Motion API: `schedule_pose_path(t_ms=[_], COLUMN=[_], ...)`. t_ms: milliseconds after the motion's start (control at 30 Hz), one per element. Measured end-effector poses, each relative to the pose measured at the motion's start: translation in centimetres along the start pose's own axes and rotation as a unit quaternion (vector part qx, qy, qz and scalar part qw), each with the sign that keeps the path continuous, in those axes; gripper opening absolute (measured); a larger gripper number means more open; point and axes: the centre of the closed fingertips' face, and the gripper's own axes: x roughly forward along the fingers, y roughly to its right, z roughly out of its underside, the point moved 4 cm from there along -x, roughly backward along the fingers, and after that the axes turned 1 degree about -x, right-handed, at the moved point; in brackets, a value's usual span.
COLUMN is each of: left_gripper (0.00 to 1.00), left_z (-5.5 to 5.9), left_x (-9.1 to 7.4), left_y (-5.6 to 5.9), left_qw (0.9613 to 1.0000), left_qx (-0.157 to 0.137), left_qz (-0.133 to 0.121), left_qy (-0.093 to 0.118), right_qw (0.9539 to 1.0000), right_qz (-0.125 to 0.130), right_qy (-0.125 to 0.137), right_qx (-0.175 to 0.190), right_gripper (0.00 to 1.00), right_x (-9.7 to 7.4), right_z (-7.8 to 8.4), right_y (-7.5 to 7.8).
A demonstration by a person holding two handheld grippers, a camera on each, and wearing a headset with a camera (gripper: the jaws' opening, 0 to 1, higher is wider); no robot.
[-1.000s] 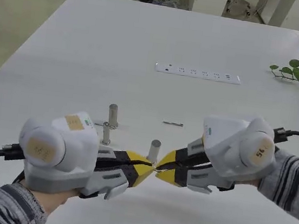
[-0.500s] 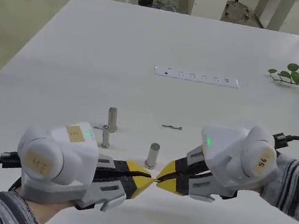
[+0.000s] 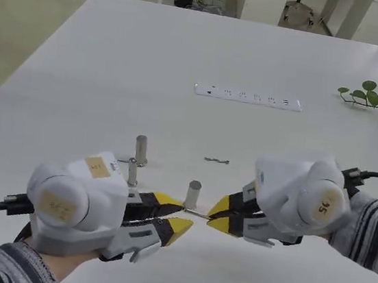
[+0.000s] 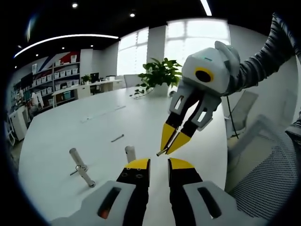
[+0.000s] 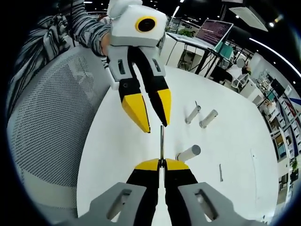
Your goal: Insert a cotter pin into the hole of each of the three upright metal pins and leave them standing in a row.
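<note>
1. Right gripper point(image 3: 214, 215) is clenched on a cotter pin point(image 3: 196, 213) - the pin sticks out left toward the left gripper point(image 3: 185, 214).
2. Left gripper is released, jaws apart, with the pin's free end between them - contact can't be told.
3. Nearest metal pin point(image 3: 193, 194) stands upright on the table point(image 3: 115, 70), just beyond the jaw tips.
4. Two other metal pins point(image 3: 132, 171) stand upright to the left, a bit farther.
5. Spare cotter pin point(image 3: 217, 161) lies flat farther back; power strip point(image 3: 248, 97) is far beyond it.
</note>
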Motion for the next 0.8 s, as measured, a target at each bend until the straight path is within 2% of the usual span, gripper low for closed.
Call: schedule_pose_path(t_ms=[233,433,600,800], left_gripper=[0.19,0.24,0.26,0.27], left_z=[0.2,0.6,1.1,1.9], left_x=[0.6,1.3,2.0,3.1], left_y=[-1.1,-2.2,-3.0,-3.5], left_qw=[0.9992,0.9965,0.9938,0.9922], left_qx=[-0.009,-0.035,-0.043,-0.048], left_qz=[-0.038,-0.073,-0.102,-0.115], left_qy=[0.011,0.018,0.011,-0.002], right_qw=[0.9991,0.998,0.9967,0.9961], right_qz=[0.027,0.035,0.039,0.041], right_qy=[-0.033,-0.048,-0.063,-0.072], right_qx=[0.011,0.022,0.032,0.029], right_gripper=[0.0,0.0,0.0,0.0], right_x=[0.1,0.4,0.7,1.3], right_z=[1.6,2.7,3.5,4.2], right_y=[1.5,2.5,3.1,3.8])
